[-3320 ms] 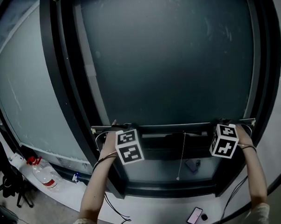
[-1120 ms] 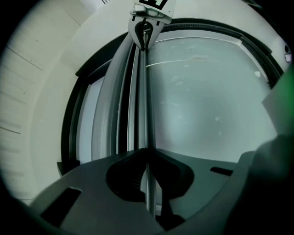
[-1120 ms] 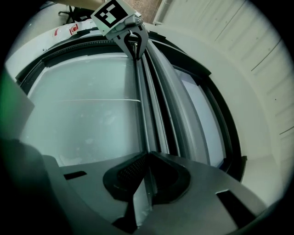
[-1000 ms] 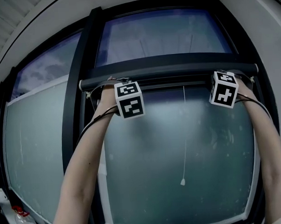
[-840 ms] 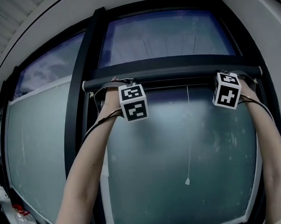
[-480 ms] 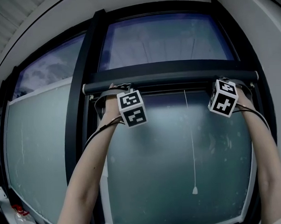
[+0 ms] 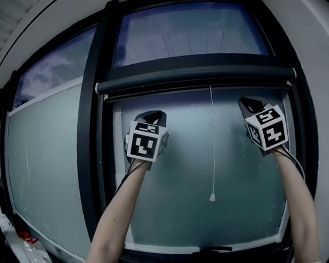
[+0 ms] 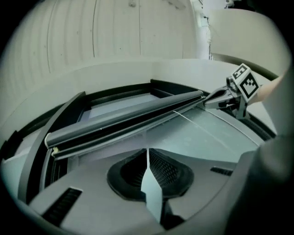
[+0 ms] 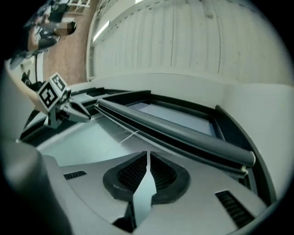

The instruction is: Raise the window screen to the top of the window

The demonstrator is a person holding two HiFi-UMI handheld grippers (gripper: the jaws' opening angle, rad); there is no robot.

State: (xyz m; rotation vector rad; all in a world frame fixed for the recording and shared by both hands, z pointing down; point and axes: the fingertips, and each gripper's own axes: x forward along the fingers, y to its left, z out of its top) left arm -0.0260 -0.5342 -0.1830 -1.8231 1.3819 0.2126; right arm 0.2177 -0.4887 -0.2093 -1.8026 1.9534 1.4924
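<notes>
The window screen's dark bar (image 7: 195, 78) lies rolled up under the upper crossbeam; it also runs across the left gripper view as the bar (image 8: 124, 121) and the right gripper view as the bar (image 9: 183, 133). A thin pull cord (image 7: 212, 142) hangs from it down the frosted glass. My left gripper (image 7: 153, 115) points up below the bar's left part, apart from it. My right gripper (image 7: 246, 104) points up below the right end, also apart. Both pairs of jaws, the left gripper (image 8: 147, 151) and the right gripper (image 9: 147, 155), stand together with nothing between them.
A thick black mullion (image 7: 94, 131) stands left of the pane. A clear upper pane (image 7: 187, 34) sits above the crossbeam. A plastic bottle (image 7: 35, 256) stands on the sill at the lower left. A dark handle (image 7: 210, 251) sits at the frame's bottom edge.
Both grippers have come off the screen bar, dropped below it and rolled, their cubes turned. The bar stays at the top. The cord's end has swung slightly.
</notes>
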